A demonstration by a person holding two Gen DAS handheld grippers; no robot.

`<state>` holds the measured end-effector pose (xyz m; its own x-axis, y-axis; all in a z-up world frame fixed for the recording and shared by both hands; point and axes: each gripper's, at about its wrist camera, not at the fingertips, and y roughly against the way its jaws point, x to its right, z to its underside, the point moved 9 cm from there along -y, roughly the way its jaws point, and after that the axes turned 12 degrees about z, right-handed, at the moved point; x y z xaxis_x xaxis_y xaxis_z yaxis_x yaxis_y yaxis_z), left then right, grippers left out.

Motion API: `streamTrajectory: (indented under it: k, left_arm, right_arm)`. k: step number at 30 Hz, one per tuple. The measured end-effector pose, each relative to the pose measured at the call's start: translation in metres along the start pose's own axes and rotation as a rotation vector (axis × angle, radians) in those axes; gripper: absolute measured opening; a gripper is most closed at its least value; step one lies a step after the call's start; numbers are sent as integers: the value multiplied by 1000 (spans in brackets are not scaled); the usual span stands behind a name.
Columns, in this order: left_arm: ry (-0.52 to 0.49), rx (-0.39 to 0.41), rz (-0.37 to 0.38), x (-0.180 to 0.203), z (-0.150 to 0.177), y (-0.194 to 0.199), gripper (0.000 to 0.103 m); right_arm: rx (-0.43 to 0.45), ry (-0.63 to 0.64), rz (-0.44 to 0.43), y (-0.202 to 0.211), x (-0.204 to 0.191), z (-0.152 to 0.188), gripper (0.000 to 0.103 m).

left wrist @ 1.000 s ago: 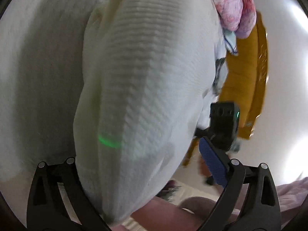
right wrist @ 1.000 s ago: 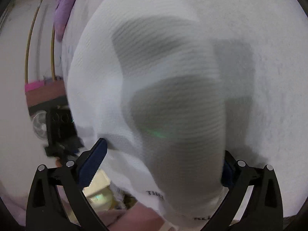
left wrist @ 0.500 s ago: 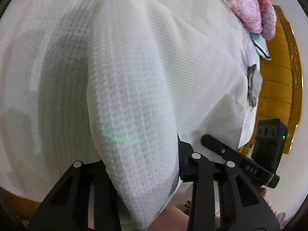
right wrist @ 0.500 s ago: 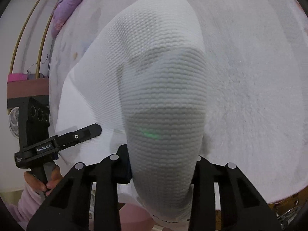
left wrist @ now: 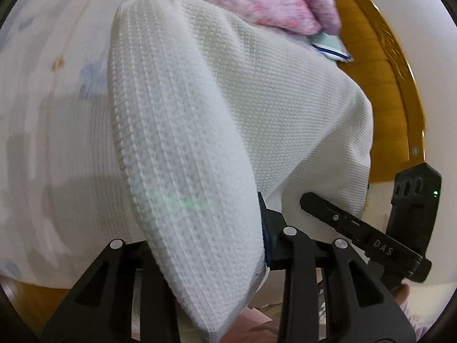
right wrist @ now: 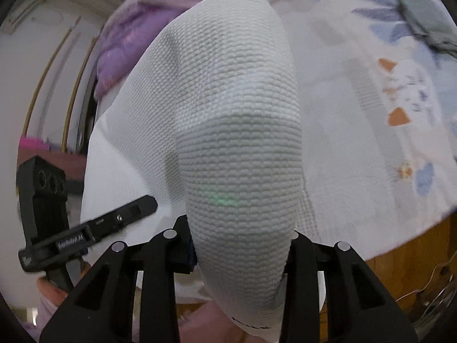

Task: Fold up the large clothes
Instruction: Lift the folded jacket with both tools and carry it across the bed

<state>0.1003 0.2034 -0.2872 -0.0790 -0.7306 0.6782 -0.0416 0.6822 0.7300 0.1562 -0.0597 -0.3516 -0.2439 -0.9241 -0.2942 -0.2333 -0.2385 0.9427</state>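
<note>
Reading "DAS" on the right gripper (left wrist: pixel 320 214) beside the white garment (left wrist: pixel 228 100).

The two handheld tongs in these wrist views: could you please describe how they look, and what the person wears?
Both are matte black plastic. The left tongs and right tongs have triangular cut-out fingers with silver rivets and dark blue pads. From outside, one carries white "DAS" lettering, the other "GenRobot.AI"; each has a black camera block, one with a green light. A pale pink sleeve shows.
</note>
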Motion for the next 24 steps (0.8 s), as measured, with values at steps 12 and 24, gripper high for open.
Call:
streamTrajectory:
  k: [12,24]
  left_arm:
    - [-167,-12,-5,90,32,34,33]
    - [-177,82,-6,197,82,-27,33]
  right_arm:
    - [144,-82,12,80,9,18,33]
    - [203,17,-19,156,111,-5,33]
